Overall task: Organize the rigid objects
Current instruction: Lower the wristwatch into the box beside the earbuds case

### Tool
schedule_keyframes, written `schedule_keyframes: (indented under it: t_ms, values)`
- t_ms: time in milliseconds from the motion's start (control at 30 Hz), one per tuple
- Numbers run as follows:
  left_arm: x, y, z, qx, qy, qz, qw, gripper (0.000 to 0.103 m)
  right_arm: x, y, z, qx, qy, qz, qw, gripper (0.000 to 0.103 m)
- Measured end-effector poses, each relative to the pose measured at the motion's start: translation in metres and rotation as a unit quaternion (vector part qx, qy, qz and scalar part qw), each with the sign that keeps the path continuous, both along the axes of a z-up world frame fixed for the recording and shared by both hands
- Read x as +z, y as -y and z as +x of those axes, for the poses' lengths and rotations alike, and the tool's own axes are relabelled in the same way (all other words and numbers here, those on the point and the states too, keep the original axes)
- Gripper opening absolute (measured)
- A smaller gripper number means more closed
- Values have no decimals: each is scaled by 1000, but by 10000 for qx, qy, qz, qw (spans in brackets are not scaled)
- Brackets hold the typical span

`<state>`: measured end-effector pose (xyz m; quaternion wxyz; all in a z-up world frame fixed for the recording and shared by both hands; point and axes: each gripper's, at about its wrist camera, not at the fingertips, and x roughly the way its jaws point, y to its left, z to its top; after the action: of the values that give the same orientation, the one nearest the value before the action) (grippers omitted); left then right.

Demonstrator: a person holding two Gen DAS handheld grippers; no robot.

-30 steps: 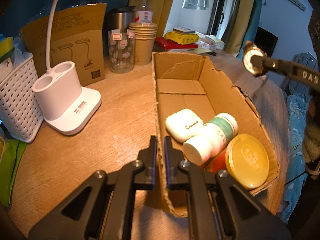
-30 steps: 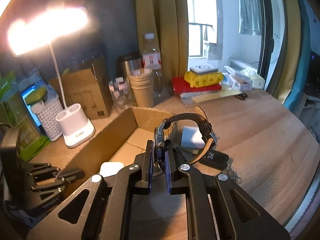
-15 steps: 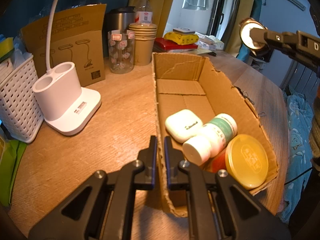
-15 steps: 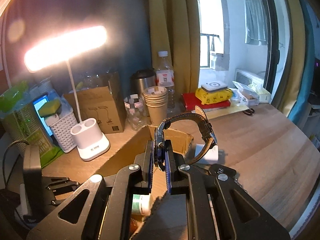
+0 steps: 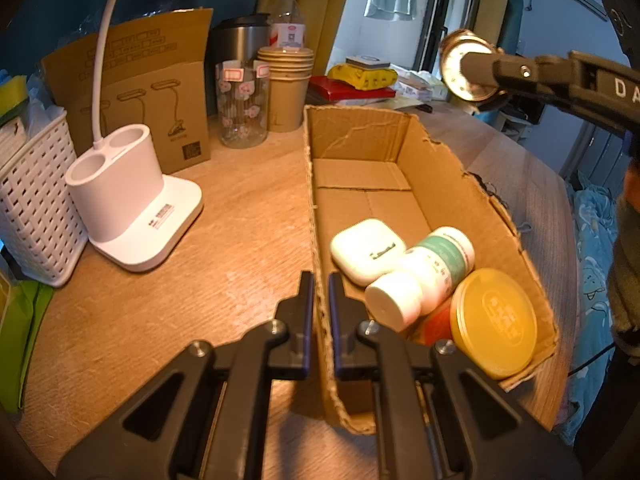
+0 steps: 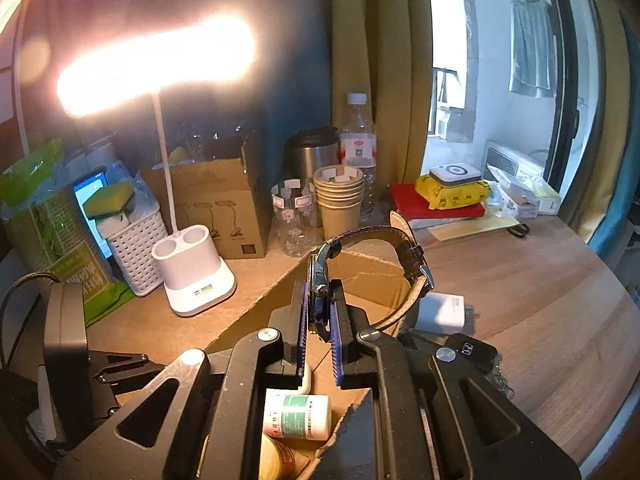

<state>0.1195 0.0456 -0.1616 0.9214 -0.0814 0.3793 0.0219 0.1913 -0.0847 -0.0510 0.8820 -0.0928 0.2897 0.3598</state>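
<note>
Because the right gripper's own body fills the bottom of its view, only a part of the white pill bottle (image 6: 298,416) and a slice of the yellow-lidded jar (image 6: 274,456) show between its arms, and the white case is hidden there. The black key fob (image 6: 472,354) and the white charger (image 6: 442,314) on the wooden table (image 6: 540,320) are half covered by the gripper and the watch strap. The lamp head (image 6: 156,64) is only a bright glare, so its shape is hard to read. The right gripper (image 6: 320,320) pinches the wristwatch (image 6: 320,276) by its case, edge-on between the blue pads, with the dark strap (image 6: 404,248) arching to the right; the watch hangs in the air above the far end of the cardboard box (image 5: 440,184). From the left view its pale dial (image 5: 466,66) shows above the far right corner of the box, partly covered by a finger. The left gripper (image 5: 319,292) is nearly pressed together on the left wall of the box near its near corner, with the wall standing in the narrow gap. Inside the box, at its near end, lie the white case (image 5: 366,250), the pill bottle on its side and the jar, all touching.
</note>
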Motion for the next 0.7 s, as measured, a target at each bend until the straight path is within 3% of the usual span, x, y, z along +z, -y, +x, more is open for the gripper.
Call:
schedule_keyframes:
  t_ms: [700]
  values:
    - [0,1,0,3,-8,-25,10000,8,-46,-38,7,377,-394,-443,9975,11]
